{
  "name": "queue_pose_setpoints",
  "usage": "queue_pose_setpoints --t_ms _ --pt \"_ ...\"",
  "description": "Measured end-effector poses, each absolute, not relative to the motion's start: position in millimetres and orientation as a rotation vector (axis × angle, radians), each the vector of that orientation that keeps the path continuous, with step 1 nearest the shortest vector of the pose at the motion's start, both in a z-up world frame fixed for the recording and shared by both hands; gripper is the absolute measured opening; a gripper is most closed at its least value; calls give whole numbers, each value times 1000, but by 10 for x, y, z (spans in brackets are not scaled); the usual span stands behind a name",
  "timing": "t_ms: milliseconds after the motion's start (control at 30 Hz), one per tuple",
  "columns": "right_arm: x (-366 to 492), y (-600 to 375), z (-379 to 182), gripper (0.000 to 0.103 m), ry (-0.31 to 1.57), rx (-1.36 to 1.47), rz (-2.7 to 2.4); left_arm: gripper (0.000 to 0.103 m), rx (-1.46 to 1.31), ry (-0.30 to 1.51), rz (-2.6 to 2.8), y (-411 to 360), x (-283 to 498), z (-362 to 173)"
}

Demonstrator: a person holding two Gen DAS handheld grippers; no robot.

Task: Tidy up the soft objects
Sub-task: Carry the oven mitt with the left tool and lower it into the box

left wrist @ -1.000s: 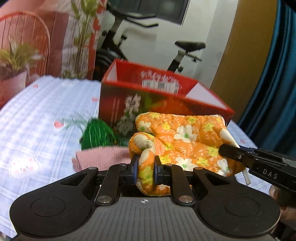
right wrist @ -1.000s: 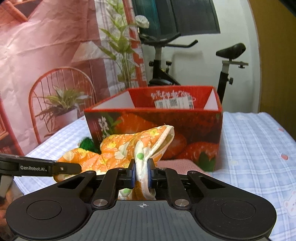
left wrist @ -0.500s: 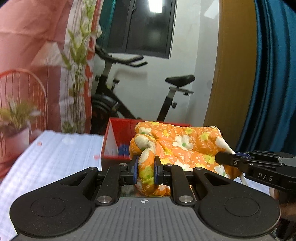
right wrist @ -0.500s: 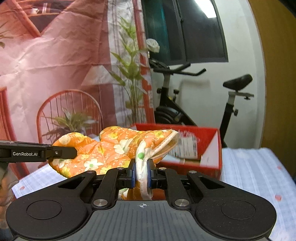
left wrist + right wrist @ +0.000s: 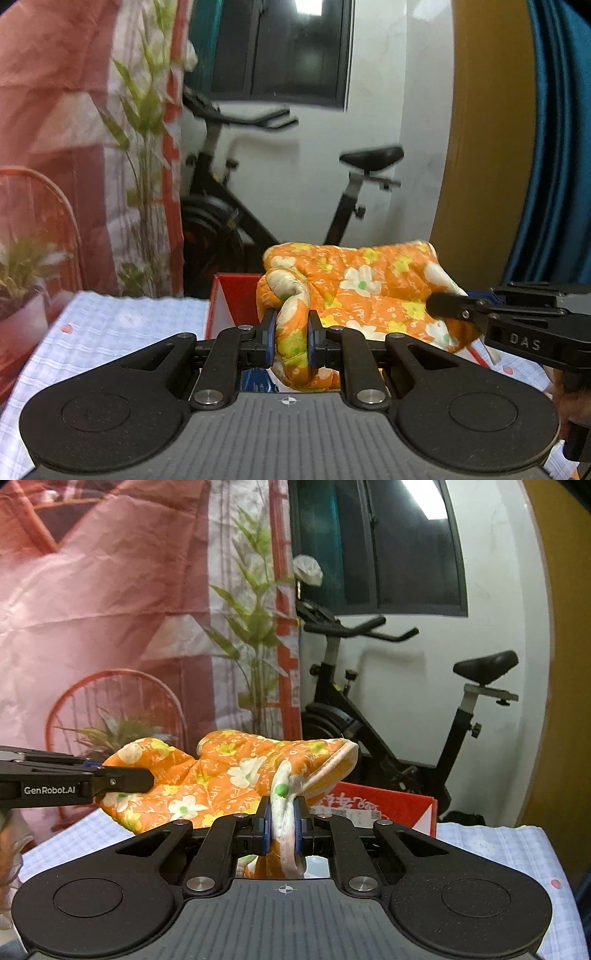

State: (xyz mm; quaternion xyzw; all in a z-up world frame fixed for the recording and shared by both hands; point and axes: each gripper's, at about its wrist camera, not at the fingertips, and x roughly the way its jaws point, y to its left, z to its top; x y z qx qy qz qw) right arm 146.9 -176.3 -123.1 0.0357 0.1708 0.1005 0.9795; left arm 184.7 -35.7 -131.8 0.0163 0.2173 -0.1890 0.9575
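**Currently: oven mitt held aloft by two claws, box ahead**

Item: orange flowered oven mitt (image 5: 365, 291), quilted, soft, stretched between both claws and clear of the table. Left gripper (image 5: 291, 341): jaws narrow, pinching the thumb end. Right gripper (image 5: 282, 827): jaws narrow, clamped on the white-trimmed cuff. Each claw shows at the side of the other's view.

Red box (image 5: 388, 806): open-topped, just beyond and below the mitt, on the checked tablecloth (image 5: 110, 328).

Step, judged: carrying the mitt towards the box. Next move calls for bringing both claws over the opening together, lowering, then releasing so the mitt drops inside, not across the rim.

Beyond: exercise bike (image 5: 388, 701).
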Motion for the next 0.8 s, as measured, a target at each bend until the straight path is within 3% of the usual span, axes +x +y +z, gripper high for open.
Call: queue_pose_setpoints --t_ms 367,800 --pt "2454 -1814 -1590 11 537 70 131 17 53 637 -381 -523 2603 -1559" --pt "2814 -1642 -1937 11 724 16 157 17 95 807 -415 -563 2829 -1840"
